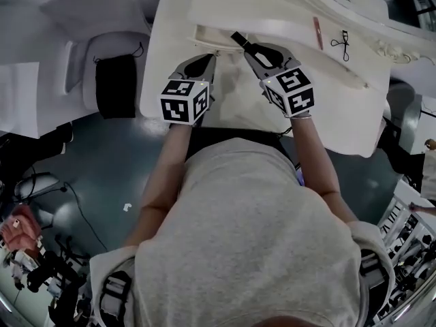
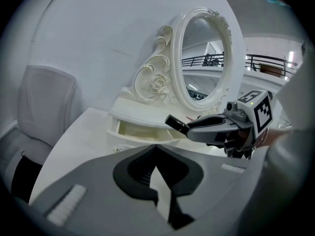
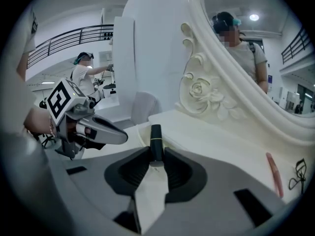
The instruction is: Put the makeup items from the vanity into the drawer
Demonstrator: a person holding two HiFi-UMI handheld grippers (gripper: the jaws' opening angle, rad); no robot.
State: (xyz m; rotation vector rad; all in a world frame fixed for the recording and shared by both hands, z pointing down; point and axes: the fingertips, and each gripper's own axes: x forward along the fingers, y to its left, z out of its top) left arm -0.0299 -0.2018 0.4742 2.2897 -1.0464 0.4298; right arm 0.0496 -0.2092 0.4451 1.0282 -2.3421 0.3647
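- Lipstick tube pinched by right gripper, poking past the tips, just at front of open drawer.
- Left gripper pressed together, empty.
- Judged mid-delivery; next: lower into drawer, spread jaws.
- Pink stick, eyelash curler pending on vanity.

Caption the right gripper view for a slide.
Right gripper shut on a black tube at the white vanity, a pink stick and eyelash curler lying by the mirror.
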